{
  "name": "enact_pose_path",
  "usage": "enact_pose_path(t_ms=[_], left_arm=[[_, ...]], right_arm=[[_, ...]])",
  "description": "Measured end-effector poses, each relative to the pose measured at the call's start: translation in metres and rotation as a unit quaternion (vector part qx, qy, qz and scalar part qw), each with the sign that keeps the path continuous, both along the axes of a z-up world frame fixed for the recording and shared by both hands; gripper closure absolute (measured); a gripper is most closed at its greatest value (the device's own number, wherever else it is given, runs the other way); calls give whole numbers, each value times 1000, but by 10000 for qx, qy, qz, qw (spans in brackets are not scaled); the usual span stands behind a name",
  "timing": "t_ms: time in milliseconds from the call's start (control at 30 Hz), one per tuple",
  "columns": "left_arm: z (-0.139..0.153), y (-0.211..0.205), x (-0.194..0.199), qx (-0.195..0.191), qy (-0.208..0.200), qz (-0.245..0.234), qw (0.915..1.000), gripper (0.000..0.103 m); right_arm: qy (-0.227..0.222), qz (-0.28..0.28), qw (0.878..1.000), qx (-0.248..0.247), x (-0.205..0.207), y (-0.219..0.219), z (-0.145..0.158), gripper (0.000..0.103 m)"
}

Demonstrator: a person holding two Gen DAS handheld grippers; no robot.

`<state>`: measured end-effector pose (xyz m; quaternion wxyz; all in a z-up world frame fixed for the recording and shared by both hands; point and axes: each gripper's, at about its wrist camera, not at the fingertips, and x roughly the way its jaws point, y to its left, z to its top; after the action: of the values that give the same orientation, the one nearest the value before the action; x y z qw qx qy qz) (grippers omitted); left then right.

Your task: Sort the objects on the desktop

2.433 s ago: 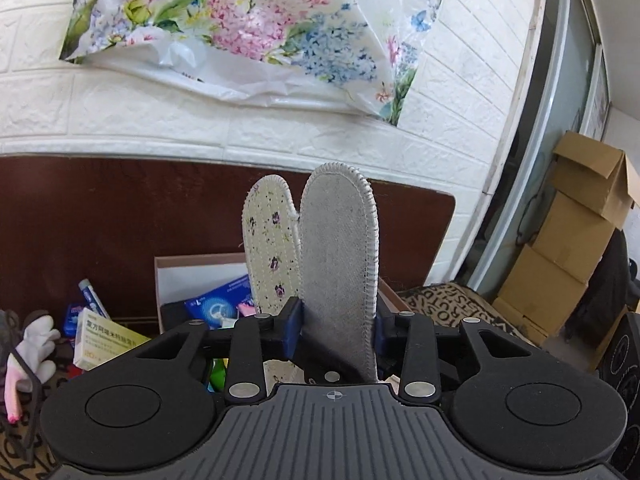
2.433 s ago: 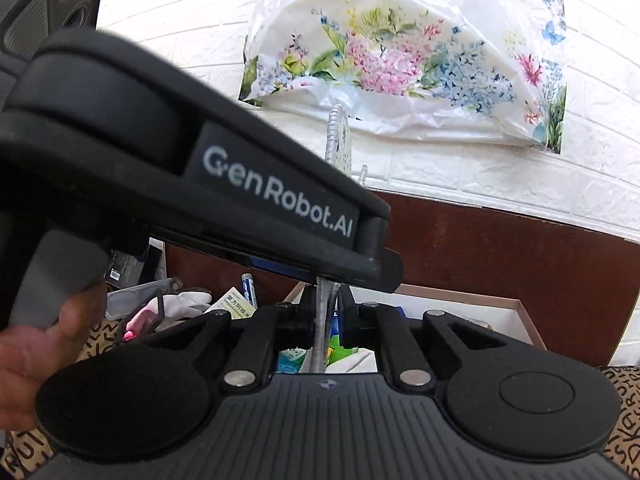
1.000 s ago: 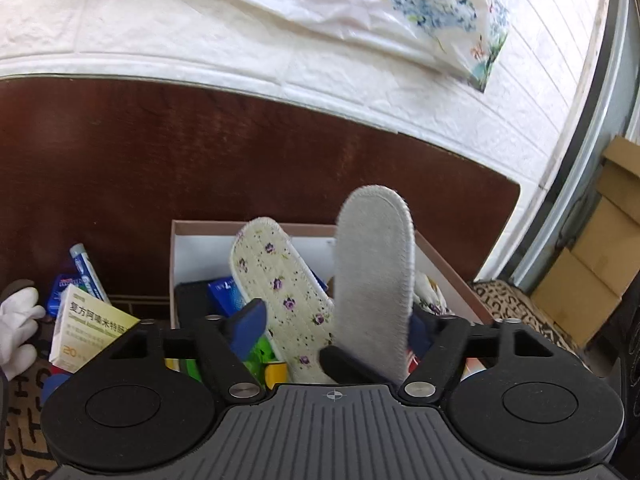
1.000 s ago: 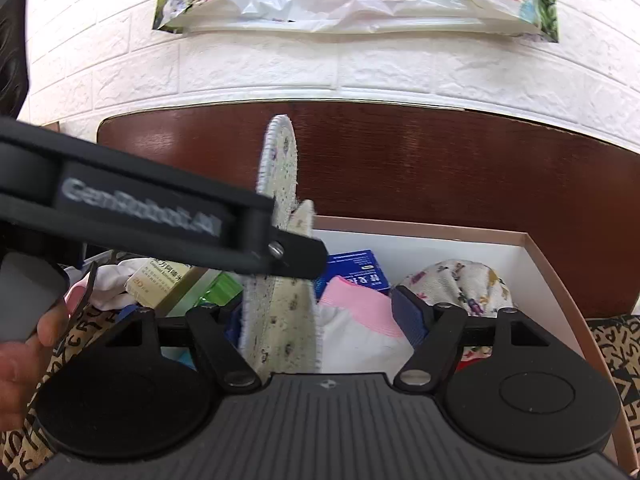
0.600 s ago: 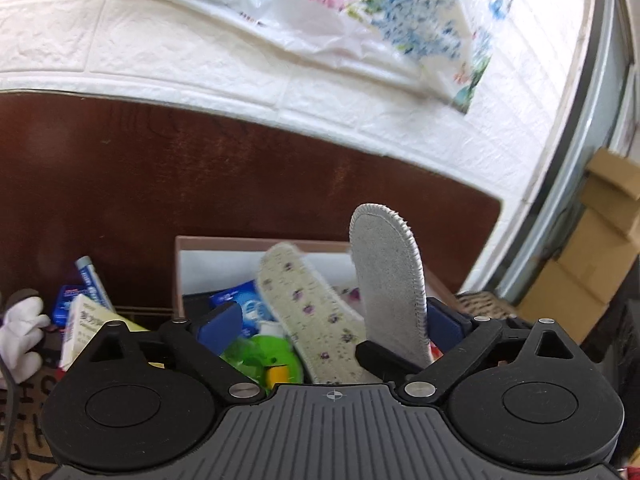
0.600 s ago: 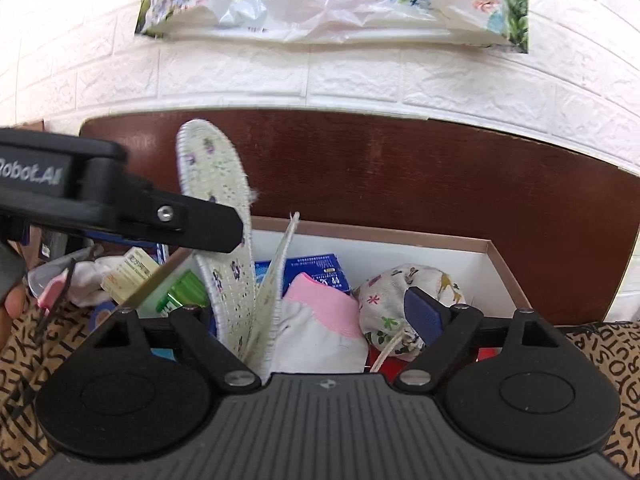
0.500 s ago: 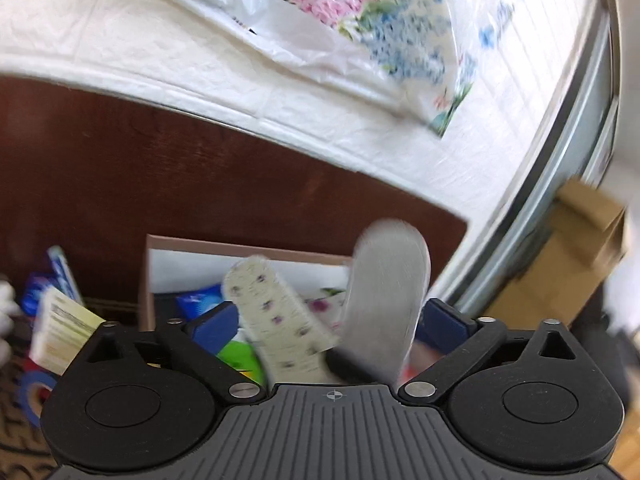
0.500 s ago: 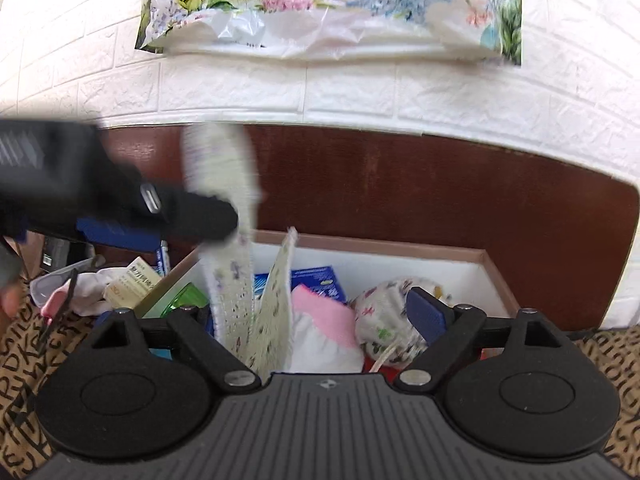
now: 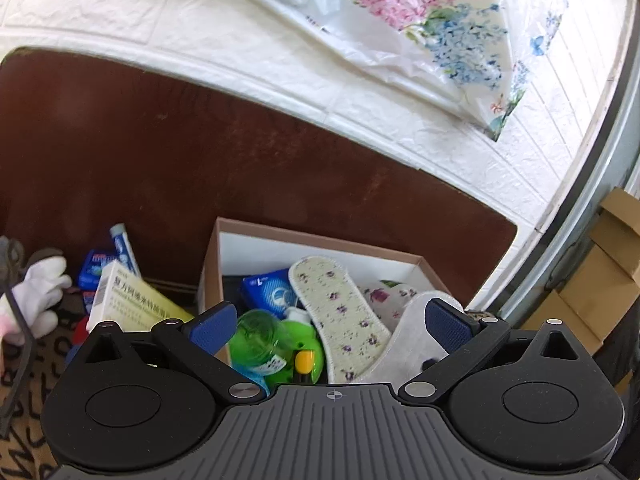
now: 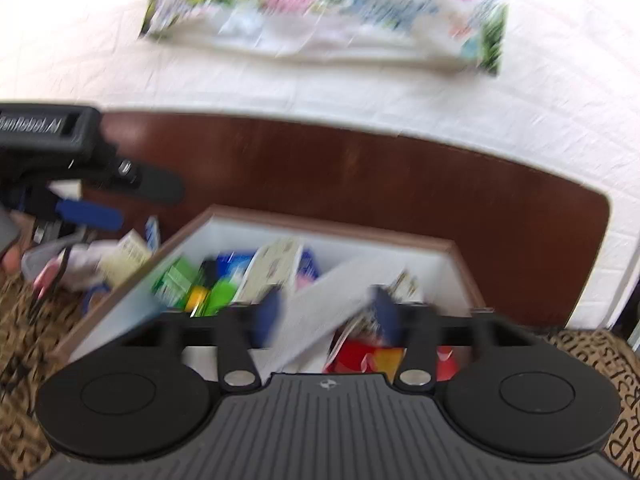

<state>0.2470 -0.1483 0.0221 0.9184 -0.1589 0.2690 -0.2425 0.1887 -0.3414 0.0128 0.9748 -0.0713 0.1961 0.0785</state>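
Hovering with jaws spread, left gripper [image 9: 330, 324] | floral fabric insole [image 9: 340, 320] lying between them in brown-rimmed cardboard box [image 9: 316, 236] | right gripper [image 10: 326, 314] jaws spread, blurred

We see a cloth insole [image 9: 340, 312] with stitched edging, a glossy green plastic bottle [image 9: 260, 336], a matt cardboard box [image 9: 320, 236], a smooth brown wooden board [image 9: 200, 160], and a shiny floral plastic bag [image 9: 420, 16].
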Motion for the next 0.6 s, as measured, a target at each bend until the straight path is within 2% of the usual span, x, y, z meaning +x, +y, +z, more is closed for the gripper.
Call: enact_pose_path(t_ms=[33,100,300,433,600], left_arm=[[-1,1,-1,0,9,5,10000,0],[-2,2,-1,72,-12,10,10000,0],[-7,2,-5,409,-118,12,9991,0],[-13,4,-4,532,-127,28,9985,0],[-20,9,-2,626,-99,78,9980,0]], right_arm=[[116,70,9999,-12,1,1,-3,65],[273,164,9995,-74,3,6,-9,77],[391,185,9990,75,20,14,-12,77],[485,287,9984,-88,42,29,-14,78],[798,383,9959,-167,72,40,-25,87]])
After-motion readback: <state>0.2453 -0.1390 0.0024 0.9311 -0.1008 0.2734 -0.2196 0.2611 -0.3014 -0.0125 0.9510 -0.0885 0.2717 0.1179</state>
